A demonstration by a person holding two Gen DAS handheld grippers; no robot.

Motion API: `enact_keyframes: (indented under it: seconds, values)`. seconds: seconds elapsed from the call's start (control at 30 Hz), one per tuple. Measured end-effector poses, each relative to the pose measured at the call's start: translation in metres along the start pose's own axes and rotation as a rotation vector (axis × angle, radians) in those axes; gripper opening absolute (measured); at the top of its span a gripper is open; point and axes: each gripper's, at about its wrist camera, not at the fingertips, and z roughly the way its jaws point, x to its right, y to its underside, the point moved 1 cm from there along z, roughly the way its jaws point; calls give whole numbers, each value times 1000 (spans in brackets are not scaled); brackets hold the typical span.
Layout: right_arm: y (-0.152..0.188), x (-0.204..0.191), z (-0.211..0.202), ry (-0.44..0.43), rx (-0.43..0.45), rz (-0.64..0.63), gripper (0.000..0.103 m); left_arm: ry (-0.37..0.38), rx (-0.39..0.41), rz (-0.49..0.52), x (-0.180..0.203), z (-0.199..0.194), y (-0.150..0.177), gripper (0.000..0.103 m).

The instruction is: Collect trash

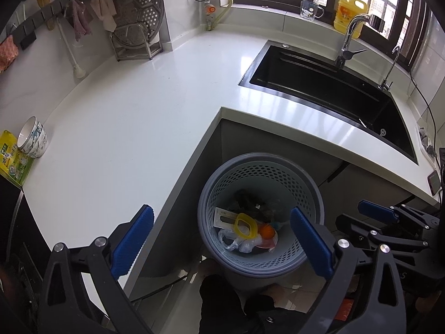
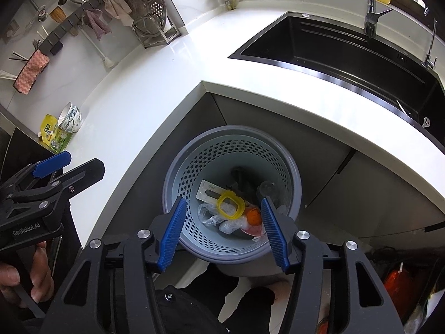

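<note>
A grey perforated trash bin (image 1: 278, 167) stands on the floor in the corner below the white counter; it also shows in the right wrist view (image 2: 222, 150). Inside lie a yellow ring lid (image 1: 245, 225) (image 2: 230, 201), an orange ball (image 1: 265, 229) (image 2: 253, 216), clear plastic wrap (image 1: 236, 240) (image 2: 219, 222), a white card (image 1: 224, 217) (image 2: 210, 189) and dark scraps. My left gripper (image 1: 222, 239) is open and empty above the bin's near left rim. My right gripper (image 2: 222, 222) is open and empty, directly over the bin; it also shows in the left wrist view (image 1: 372, 211).
The white L-shaped counter (image 1: 139, 111) carries stacked bowls (image 1: 32, 137) on a yellow-green packet (image 1: 11, 158) at far left, and a steamer rack (image 1: 136, 19) at the back. A black sink (image 1: 333, 91) with a tap (image 1: 350, 33) lies to the right. Rags hang on the wall rail.
</note>
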Motion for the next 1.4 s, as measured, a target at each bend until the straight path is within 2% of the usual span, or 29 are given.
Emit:
enact_keyframes:
  seconds: [1.4]
  values:
    - [-8, -3, -6, 14, 24, -14, 54, -38, 10, -44, -8, -8, -8, 97]
